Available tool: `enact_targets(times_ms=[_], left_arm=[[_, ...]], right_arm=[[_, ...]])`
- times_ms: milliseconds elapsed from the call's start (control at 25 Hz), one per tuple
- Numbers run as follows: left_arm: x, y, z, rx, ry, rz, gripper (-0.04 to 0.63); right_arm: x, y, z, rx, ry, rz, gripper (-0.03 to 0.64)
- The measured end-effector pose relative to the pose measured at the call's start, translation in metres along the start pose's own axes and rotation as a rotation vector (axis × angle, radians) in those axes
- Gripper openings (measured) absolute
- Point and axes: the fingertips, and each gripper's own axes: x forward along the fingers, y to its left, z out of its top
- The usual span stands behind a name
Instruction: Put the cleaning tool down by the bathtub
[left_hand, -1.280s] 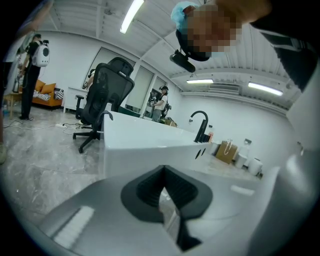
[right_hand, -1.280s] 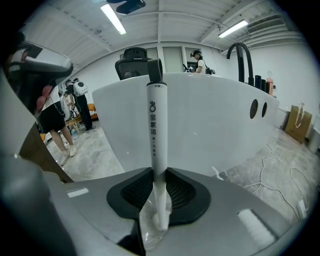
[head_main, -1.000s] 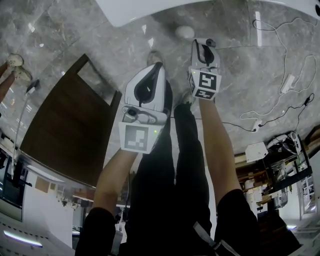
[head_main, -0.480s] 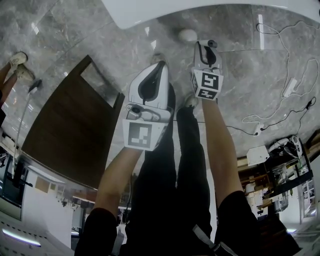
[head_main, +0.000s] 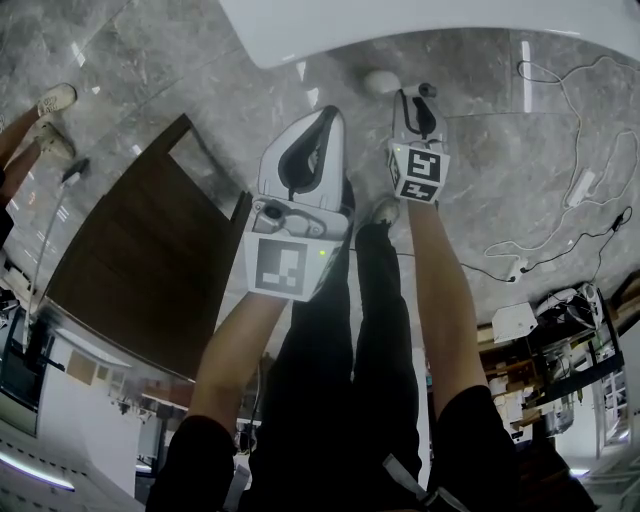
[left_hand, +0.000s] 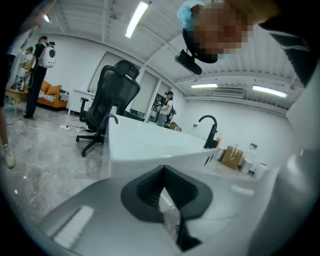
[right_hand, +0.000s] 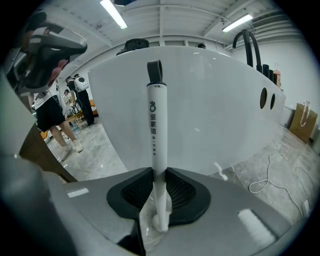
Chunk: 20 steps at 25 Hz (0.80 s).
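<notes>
Though obscured overhead, handle (right_hand: 155, 145) in claw (right_hand: 159, 174)

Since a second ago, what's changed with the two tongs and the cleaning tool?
The left tongs, shut with nothing in them, slid a little further toward the bathtub in the head view. Nothing was taken hold of or let go. The right tongs barely moved and stay clamped on the white handle of the cleaning tool, which points at the tub's side.
</notes>
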Motion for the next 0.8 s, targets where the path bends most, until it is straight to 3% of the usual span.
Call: enact_targets(times_ms=[240, 800], left_arm=[[0.007, 0.002, 0.008, 0.035, 0.026, -0.006, 0.008], [0.011, 0.001, 0.01, 0.029, 0.019, -0.009, 0.008]], right_arm=[[0.011, 0.0, 0.003, 0.0, 0.017, 0.01, 0.084], [0.042, 0.003, 0.017, -0.002, 0.048, 0.025, 0.084]])
